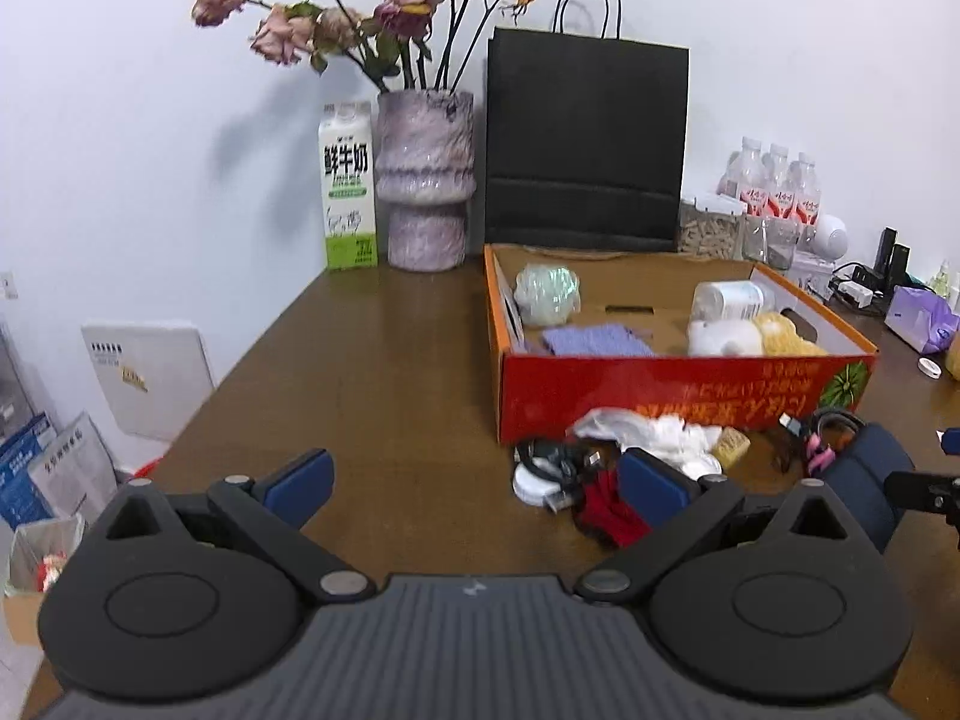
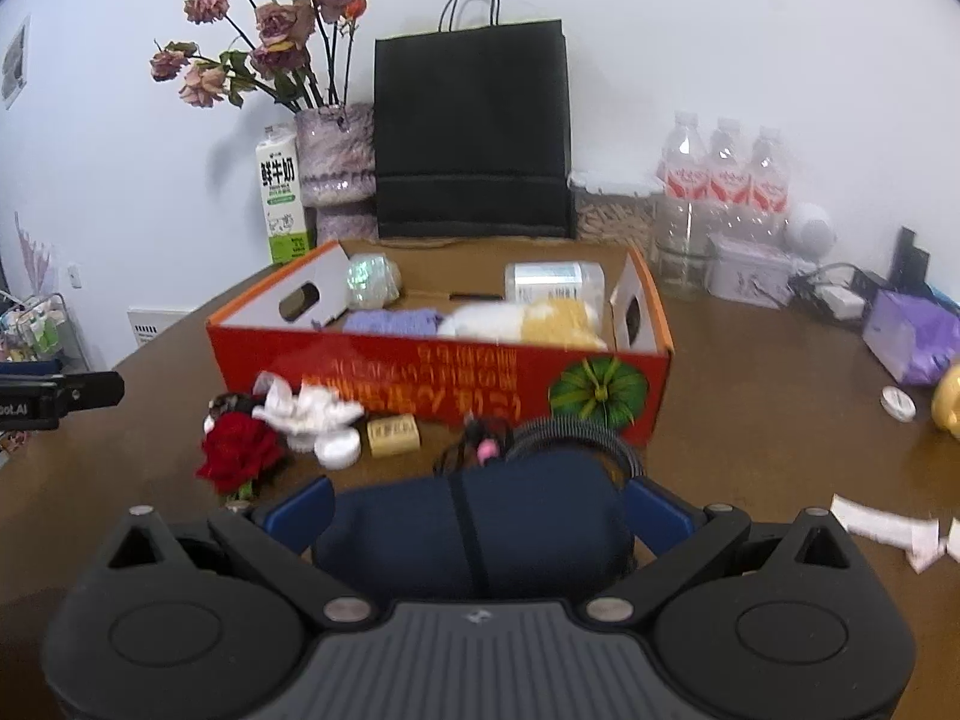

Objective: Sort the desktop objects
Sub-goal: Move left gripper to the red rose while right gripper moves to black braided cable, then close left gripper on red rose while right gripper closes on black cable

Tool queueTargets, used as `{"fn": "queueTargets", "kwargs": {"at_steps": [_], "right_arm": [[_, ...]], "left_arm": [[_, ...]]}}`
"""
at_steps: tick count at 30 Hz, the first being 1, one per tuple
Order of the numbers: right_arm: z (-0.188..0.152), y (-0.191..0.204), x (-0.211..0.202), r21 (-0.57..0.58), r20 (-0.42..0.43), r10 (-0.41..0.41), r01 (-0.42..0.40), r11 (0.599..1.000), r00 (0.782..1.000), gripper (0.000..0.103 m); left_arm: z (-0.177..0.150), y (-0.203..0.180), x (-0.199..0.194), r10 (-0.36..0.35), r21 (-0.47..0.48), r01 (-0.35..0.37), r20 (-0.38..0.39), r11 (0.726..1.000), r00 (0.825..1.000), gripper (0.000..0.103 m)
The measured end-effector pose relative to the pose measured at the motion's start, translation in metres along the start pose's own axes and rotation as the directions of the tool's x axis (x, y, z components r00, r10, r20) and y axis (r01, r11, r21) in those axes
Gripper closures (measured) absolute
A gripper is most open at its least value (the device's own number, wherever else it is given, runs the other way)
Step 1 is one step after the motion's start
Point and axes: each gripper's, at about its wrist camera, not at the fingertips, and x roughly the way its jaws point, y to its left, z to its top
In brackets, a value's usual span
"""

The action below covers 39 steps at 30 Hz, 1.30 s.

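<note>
Bare table point(image 1: 372, 372) left of box point(image 1: 660, 384): free passage. Clutter point(image 1: 636, 438) lines box front. Vase point(image 1: 427, 180), carton point(image 1: 350, 186), bag point(image 1: 585, 138) block rear.

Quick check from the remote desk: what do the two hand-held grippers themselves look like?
Both match. The left hand-held gripper and right hand-held gripper each have blue finger pads on black linkage arms with silver pivot pins, two round black housings and a ribbed grey centre plate bearing a small white mark. No cables or sleeves show.
</note>
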Motion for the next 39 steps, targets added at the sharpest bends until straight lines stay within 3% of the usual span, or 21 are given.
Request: {"fn": "queueTargets", "kwargs": {"at_steps": [10,19,24,27,33,39], "right_arm": [[-0.014,0.004,-0.007,0.002,-0.016,-0.027,0.027,1.000,1.000,0.000],[0.008,-0.007,0.011,-0.024,-0.008,-0.029,0.029,0.999,1.000,0.000],[0.021,-0.011,0.029,-0.082,-0.038,-0.043,0.040,0.996,0.998,0.000],[0.031,-0.023,0.045,-0.074,-0.086,-0.050,0.043,0.996,0.995,0.000],[0.048,-0.038,0.090,-0.042,-0.231,-0.010,0.001,0.999,0.973,0.000],[0.050,-0.035,0.118,-0.064,-0.318,-0.046,0.027,0.998,0.947,0.000]], "left_arm": [[-0.011,-0.022,-0.001,-0.029,0.023,0.029,-0.011,0.999,1.000,0.000],[-0.003,-0.042,0.018,-0.065,0.081,0.066,-0.017,0.995,0.998,0.000],[-0.002,-0.057,0.034,-0.092,0.113,0.096,-0.043,0.989,0.995,0.009],[-0.003,-0.065,0.044,-0.097,0.132,0.105,-0.066,0.986,0.993,0.020],[-0.005,-0.073,0.062,-0.092,0.143,0.109,-0.122,0.984,0.988,0.025],[-0.004,-0.075,0.071,-0.097,0.144,0.122,-0.166,0.982,0.981,0.036]]}}
